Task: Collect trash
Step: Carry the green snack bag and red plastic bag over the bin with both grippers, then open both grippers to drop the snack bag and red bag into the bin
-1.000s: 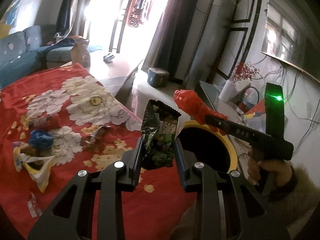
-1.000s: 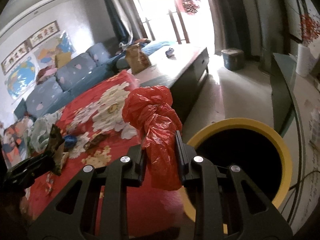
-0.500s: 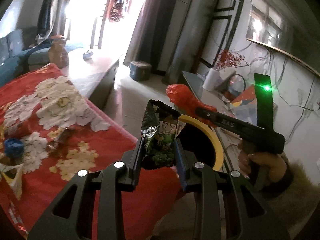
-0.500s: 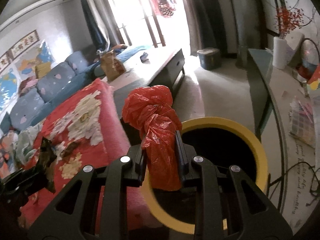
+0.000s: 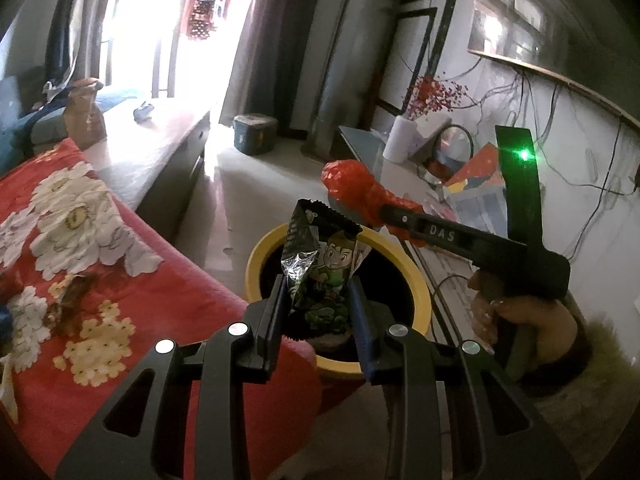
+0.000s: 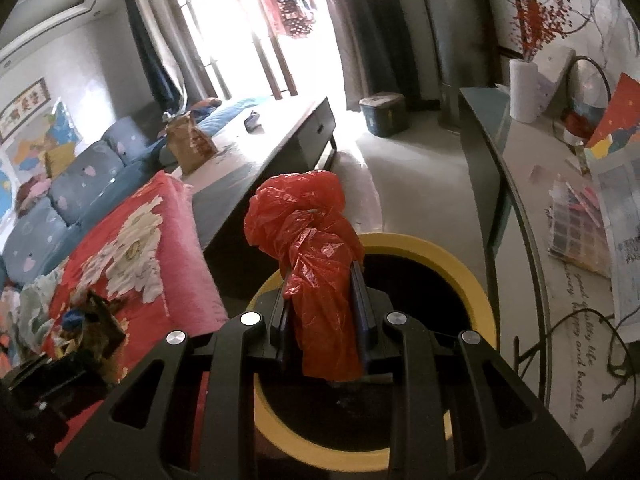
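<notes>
My left gripper (image 5: 318,292) is shut on a green cartoon snack wrapper (image 5: 320,272) and holds it over the near side of a yellow-rimmed bin (image 5: 416,280). My right gripper (image 6: 322,292) is shut on a crumpled red plastic bag (image 6: 316,256) above the same bin (image 6: 476,292). In the left wrist view the right gripper (image 5: 384,212) reaches in from the right with the red bag (image 5: 352,186) over the bin's far rim. The bin's inside is dark.
A red floral cloth (image 5: 120,292) covers the table left of the bin, with a brown wrapper (image 5: 68,300) and other scraps on it. A long low table (image 6: 260,160) stands behind. A glass side table (image 6: 560,240) with papers is to the right.
Both grippers have moved right, away from the red cloth, and now hang over the bin. Each keeps its hold on its item.
</notes>
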